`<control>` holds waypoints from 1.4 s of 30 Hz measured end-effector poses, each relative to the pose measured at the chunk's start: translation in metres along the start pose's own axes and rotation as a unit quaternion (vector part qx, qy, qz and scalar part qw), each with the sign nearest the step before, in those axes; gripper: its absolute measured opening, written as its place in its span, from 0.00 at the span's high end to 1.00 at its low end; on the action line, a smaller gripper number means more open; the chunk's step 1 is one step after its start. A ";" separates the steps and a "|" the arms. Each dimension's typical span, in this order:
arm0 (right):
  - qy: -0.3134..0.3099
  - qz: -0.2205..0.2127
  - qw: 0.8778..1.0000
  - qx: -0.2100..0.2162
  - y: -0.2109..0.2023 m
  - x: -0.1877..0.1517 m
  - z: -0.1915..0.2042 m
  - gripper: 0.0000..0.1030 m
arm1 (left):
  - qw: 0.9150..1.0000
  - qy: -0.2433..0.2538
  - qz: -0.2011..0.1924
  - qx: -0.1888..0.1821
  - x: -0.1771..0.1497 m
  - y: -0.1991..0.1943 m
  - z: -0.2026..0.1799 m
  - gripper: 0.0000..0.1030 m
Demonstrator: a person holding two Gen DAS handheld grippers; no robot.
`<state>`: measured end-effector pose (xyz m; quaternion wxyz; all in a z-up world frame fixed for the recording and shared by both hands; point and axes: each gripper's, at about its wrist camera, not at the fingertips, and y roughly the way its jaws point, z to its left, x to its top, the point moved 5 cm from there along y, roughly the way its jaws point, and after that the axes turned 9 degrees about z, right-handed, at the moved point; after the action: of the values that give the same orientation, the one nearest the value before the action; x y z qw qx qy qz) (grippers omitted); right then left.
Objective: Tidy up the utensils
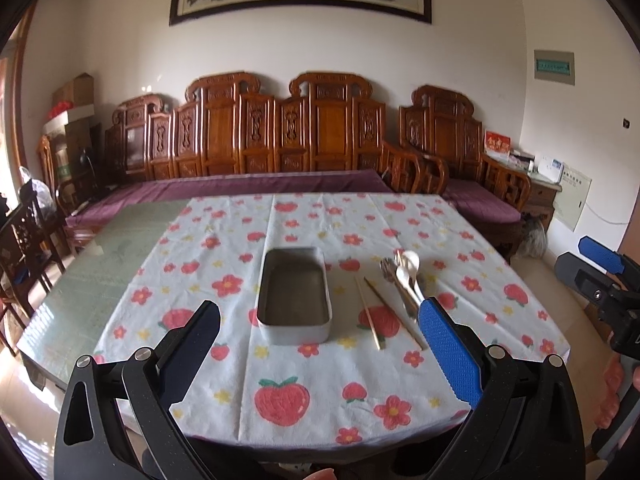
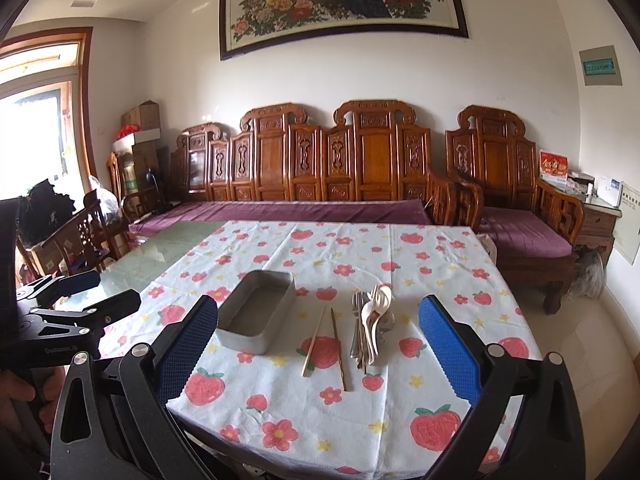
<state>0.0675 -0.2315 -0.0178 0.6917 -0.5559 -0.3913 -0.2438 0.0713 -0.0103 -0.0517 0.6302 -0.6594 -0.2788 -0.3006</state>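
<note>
An empty rectangular metal tin (image 1: 294,294) (image 2: 256,312) sits mid-table on the strawberry-print cloth (image 1: 312,384) (image 2: 304,408). Right of it lie two wooden chopsticks (image 1: 370,312) (image 2: 326,340), then a pile of forks and pale spoons (image 1: 404,276) (image 2: 370,324). My left gripper (image 1: 320,332) is open and empty, held above the near table edge. My right gripper (image 2: 318,336) is open and empty, held above the near edge too. The right gripper also shows in the left wrist view (image 1: 600,268), and the left gripper in the right wrist view (image 2: 80,292).
The cloth covers the right part of a green glass table (image 1: 100,264) (image 2: 168,248). A carved wooden sofa with purple cushions (image 1: 256,184) (image 2: 304,208) stands behind it. Wooden chairs (image 1: 24,248) (image 2: 80,232) stand at the left.
</note>
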 end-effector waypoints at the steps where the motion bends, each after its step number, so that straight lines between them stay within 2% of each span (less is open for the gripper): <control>1: 0.000 0.004 1.000 0.001 0.004 -0.003 -0.002 0.03 | 1.000 0.001 0.007 -0.004 -0.002 0.008 0.000 0.07; 8: 0.002 0.047 0.999 0.013 0.049 -0.025 -0.015 0.11 | 0.999 0.009 0.040 -0.021 -0.012 0.048 -0.004 0.07; 14: 0.012 0.098 0.995 0.021 0.106 -0.047 -0.030 0.26 | 0.997 0.030 0.065 -0.033 -0.017 0.083 -0.010 0.07; 21: 0.001 0.159 0.987 0.034 0.171 -0.074 -0.037 0.49 | 0.993 0.047 0.102 -0.040 -0.022 0.126 -0.014 0.07; 26: -0.011 0.191 0.981 0.044 0.213 -0.084 -0.040 0.58 | 0.990 0.050 0.120 -0.046 -0.022 0.151 -0.015 0.07; 29: -0.024 0.209 0.976 0.054 0.240 -0.088 -0.040 0.65 | 0.989 0.049 0.129 -0.050 -0.023 0.164 -0.015 0.09; 31: -0.032 0.224 0.972 0.055 0.260 -0.092 -0.041 0.73 | 0.988 0.052 0.137 -0.051 -0.025 0.173 -0.017 0.12; 38: -0.047 0.266 0.960 0.071 0.321 -0.098 -0.040 0.78 | 0.984 0.063 0.161 -0.053 -0.028 0.198 -0.025 0.29; 42: -0.064 0.279 0.956 0.069 0.337 -0.101 -0.034 0.78 | 0.983 0.068 0.164 -0.048 -0.025 0.208 -0.028 0.30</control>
<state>0.2790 -0.1851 -0.2968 0.7423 -0.6085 -0.2797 0.0225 0.2088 -0.0489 -0.2081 0.6556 -0.7040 -0.1090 -0.2503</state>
